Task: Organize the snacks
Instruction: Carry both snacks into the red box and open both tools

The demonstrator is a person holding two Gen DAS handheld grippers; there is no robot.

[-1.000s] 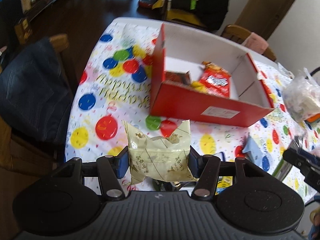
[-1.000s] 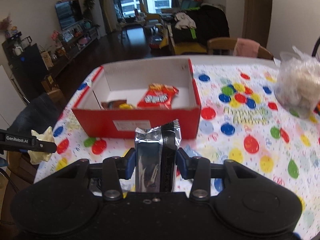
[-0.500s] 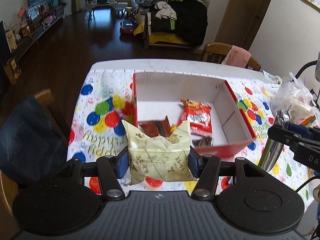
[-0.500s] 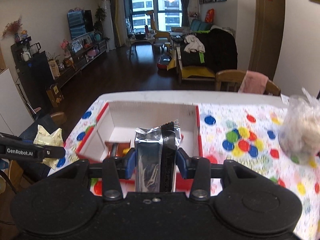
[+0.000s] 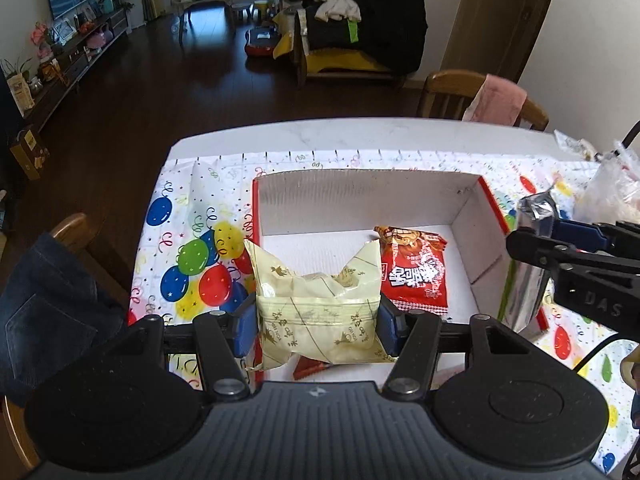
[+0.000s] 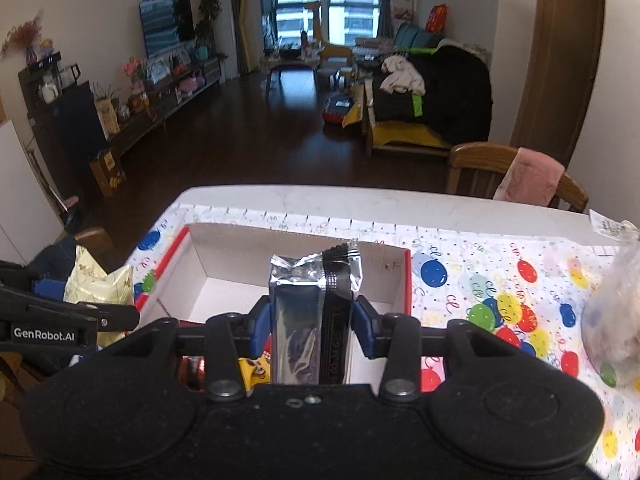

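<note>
My pale yellow crinkled snack packet (image 5: 318,312), pinched in the left gripper (image 5: 318,322), and my silver foil packet (image 6: 312,320), clamped in the right gripper (image 6: 312,326), now hang over the red cardboard box (image 5: 486,200), no longer short of it; I judge both ready to drop beside the red snack bag (image 5: 414,270).

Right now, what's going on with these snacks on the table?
A person is sorting snacks into a red box, one gripper in each hand. The left gripper holds a yellow packet over the box. The right gripper holds a silver packet above it. A red packet already lies inside.
</note>
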